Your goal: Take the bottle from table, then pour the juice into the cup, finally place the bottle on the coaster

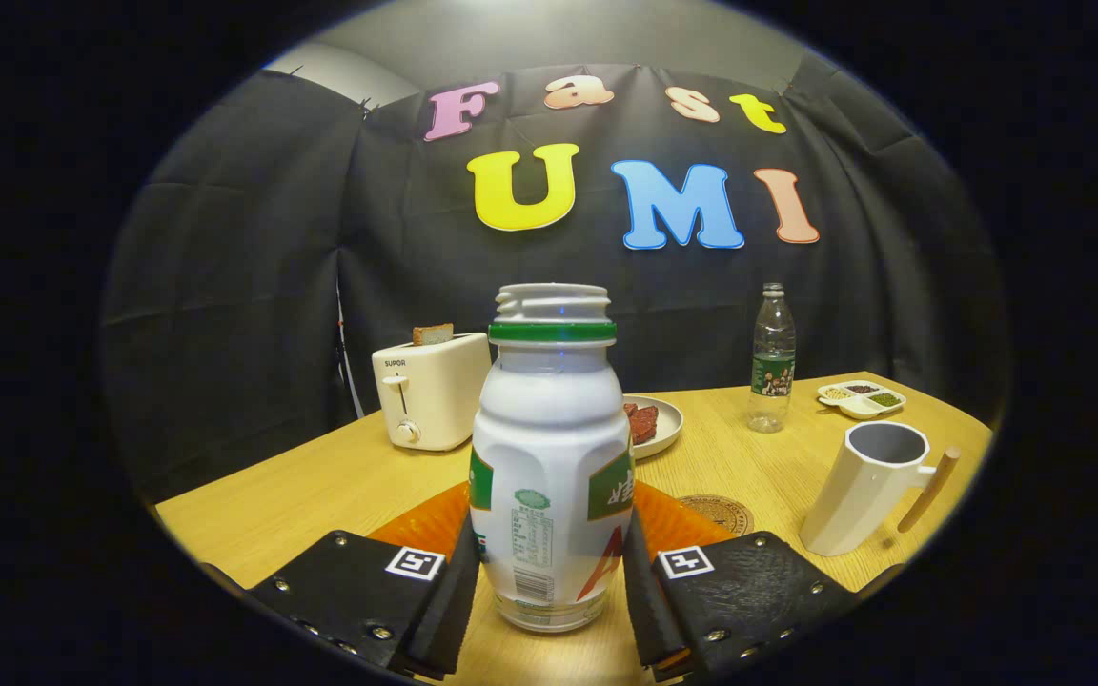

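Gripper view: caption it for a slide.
Gripper closed on the uncapped white bottle standing on the table, cup beyond.

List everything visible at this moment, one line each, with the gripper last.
juice bottle: 1, white with green ring, uncapped, upright between the fingers
orange mat: 1, under and behind the bottle
coaster: 1, brown, round, beside the mat
cup: 1, white, wooden handle
toaster: 1, cream, bread in slot
plate: 1, pale, holds red food
water bottle: 1, clear
snack tray: 1, white
table: 1, light wood
gripper: 1, fingers pressing both bottle sides
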Tool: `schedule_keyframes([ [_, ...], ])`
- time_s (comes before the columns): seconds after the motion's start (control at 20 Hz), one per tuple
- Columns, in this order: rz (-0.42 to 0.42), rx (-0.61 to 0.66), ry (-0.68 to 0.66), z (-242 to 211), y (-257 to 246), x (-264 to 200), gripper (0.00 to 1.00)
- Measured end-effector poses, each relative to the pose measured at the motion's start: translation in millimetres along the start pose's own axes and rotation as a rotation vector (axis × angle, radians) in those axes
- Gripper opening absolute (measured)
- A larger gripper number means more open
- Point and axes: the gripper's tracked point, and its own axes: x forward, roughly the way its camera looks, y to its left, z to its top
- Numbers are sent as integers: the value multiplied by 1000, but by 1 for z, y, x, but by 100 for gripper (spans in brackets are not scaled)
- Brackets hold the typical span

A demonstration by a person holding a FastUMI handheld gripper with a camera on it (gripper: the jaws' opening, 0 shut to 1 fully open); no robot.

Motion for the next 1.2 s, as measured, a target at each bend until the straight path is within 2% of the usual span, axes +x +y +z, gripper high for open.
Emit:
schedule_keyframes([
  [0.15,18,66,-13,9,2,1,67],
  [0.4,66,296,-65,28,2,-2,67],
  [0.7,60,360,-64,30,-9,2,67],
  [1.05,112,592,-115,38,-16,1,67],
  [1.2,101,667,-129,37,-28,1,67],
])
